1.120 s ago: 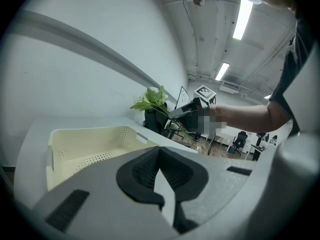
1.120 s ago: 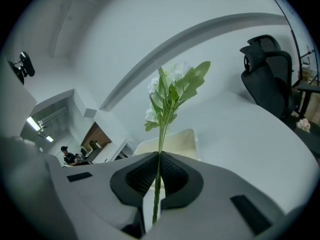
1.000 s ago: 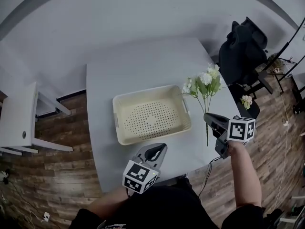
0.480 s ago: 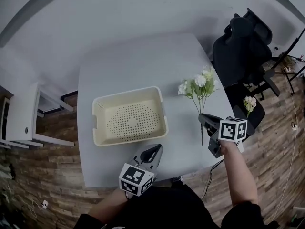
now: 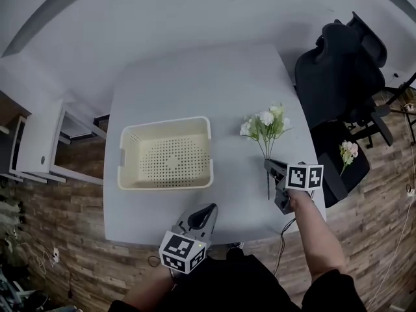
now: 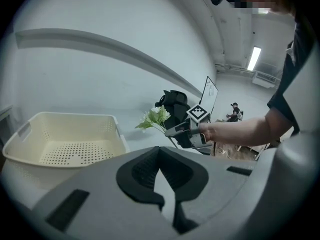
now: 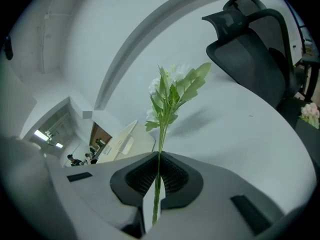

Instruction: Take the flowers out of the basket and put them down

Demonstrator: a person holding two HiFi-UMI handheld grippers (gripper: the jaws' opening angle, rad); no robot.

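Note:
A sprig of white flowers with green leaves [image 5: 265,125] hangs over the right part of the grey table [image 5: 195,77], its thin stem clamped in my right gripper [image 5: 268,166]. In the right gripper view the stem [image 7: 159,184] runs up between the shut jaws to the blooms [image 7: 172,86]. The cream perforated basket [image 5: 166,153] sits empty on the table's left half. My left gripper [image 5: 207,211] hovers near the front edge, jaws shut with nothing between them; its own view shows the basket [image 6: 65,139] and the flowers [image 6: 156,117] held by the other gripper.
A black office chair [image 5: 341,64] stands just off the table's right side. A second small bunch of pale flowers [image 5: 348,151] lies on a dark seat beside it. A white desk [image 5: 39,142] is at the left, over wooden flooring.
The right gripper has carried the flowers downward and nearer the table. The left gripper has shifted along the front edge. The head view has swung, so the basket appears further left.

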